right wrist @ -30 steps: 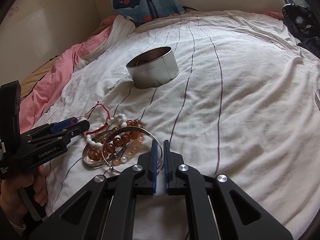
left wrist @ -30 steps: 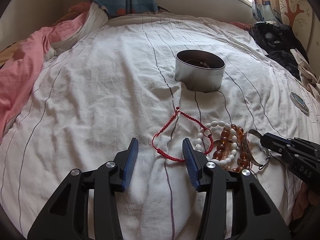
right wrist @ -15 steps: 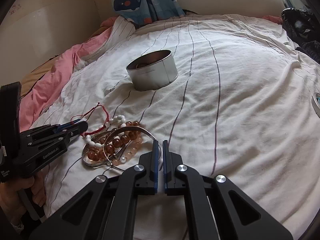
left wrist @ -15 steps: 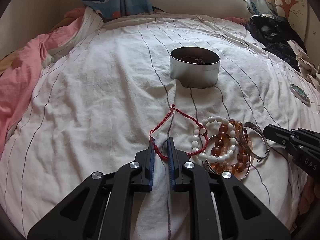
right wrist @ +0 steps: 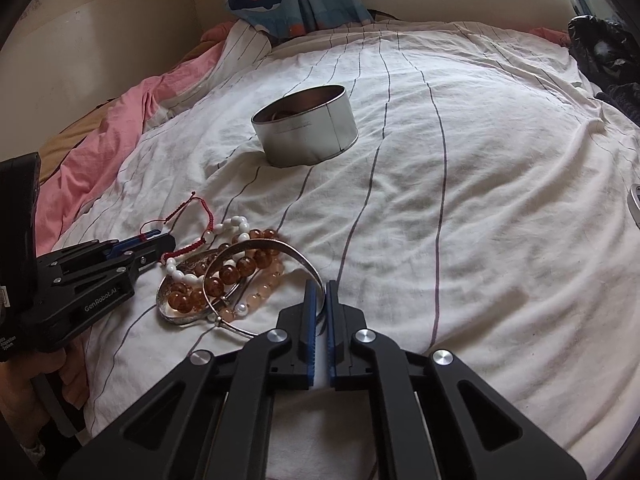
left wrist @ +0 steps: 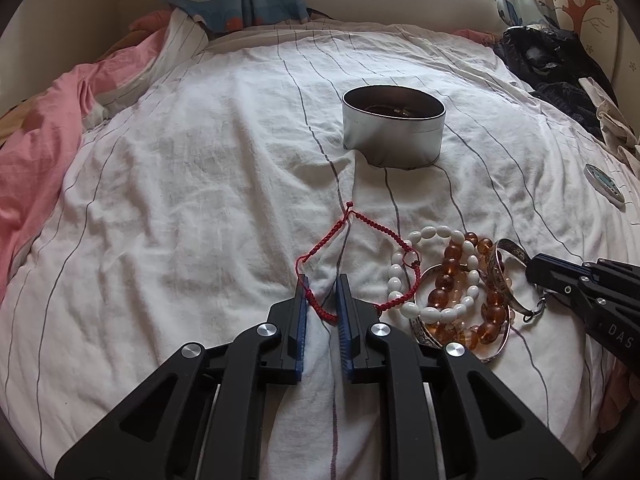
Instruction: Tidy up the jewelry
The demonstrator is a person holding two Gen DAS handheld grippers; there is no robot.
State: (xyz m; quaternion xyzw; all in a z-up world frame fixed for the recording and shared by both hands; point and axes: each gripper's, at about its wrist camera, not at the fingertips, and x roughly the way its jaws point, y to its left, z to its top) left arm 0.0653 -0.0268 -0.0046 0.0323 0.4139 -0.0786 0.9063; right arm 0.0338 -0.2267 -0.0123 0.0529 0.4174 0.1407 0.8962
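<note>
While the red cord bracelet (left wrist: 352, 264) is pinched by the narrowed left gripper (left wrist: 322, 300) near the round tin (left wrist: 394, 128), the silver bangle (right wrist: 276, 254) beside it is clamped by the right gripper (right wrist: 319, 300).

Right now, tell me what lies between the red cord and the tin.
Bare striped sheet only. In the left wrist view, nothing sits between the red cord's far knot and the tin; just a fold of cloth rising to the tin's base.
</note>
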